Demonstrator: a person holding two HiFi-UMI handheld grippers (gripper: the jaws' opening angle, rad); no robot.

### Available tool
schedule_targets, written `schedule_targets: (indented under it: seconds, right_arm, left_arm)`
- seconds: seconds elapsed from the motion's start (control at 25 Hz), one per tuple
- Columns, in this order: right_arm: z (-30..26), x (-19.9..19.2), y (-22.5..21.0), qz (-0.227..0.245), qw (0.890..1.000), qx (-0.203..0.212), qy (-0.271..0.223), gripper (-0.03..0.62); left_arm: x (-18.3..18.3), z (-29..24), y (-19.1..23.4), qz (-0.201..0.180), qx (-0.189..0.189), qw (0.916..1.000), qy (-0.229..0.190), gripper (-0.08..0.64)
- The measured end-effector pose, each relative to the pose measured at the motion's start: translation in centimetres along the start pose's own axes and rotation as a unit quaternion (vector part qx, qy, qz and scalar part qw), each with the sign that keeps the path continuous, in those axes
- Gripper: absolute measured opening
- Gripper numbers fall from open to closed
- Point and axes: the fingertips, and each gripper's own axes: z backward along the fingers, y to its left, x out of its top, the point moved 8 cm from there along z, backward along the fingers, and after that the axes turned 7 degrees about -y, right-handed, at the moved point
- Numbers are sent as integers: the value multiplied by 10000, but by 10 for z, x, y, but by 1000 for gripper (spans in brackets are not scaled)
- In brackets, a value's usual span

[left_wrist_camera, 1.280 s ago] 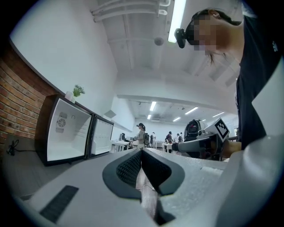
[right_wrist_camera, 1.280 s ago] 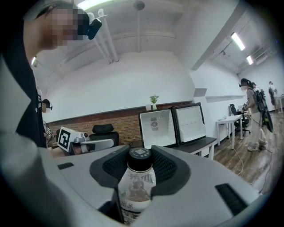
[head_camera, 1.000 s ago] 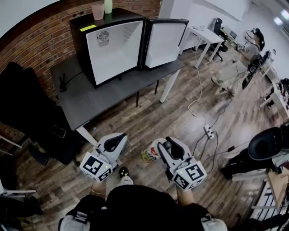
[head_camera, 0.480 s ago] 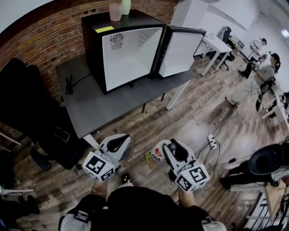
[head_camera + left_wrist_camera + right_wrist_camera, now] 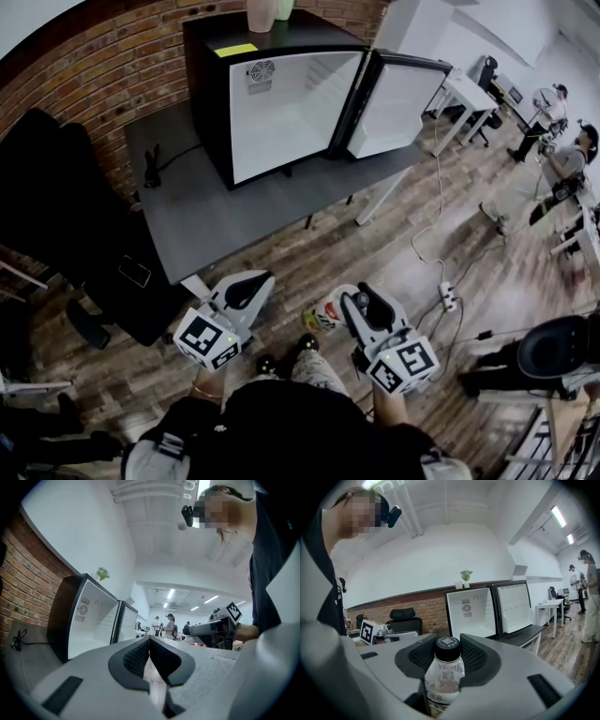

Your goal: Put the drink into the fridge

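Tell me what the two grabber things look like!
Both are chunky light-grey plastic. The left gripper and right gripper each have black ribbed pads inside the jaws and a white cube with black square markers at the back. The person wears a black top.

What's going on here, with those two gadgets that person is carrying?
A person stands short of a table with a two-jaw gripper in each hand. The right gripper is clamped on a drink bottle. The left gripper is shut and empty. On the table sits a small fridge with its door swung open and nothing visible inside. The bottle is not in it yet.
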Motion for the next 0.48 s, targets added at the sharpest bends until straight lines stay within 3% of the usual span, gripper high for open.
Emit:
schedule_targets:
  seconds: [0.48]
  right_arm:
    - [-53, 0, -59, -168, 9993, 330, -13, 150]
  left_arm:
    - [-2, -41, 30, -214, 359, 9990, 177, 3]
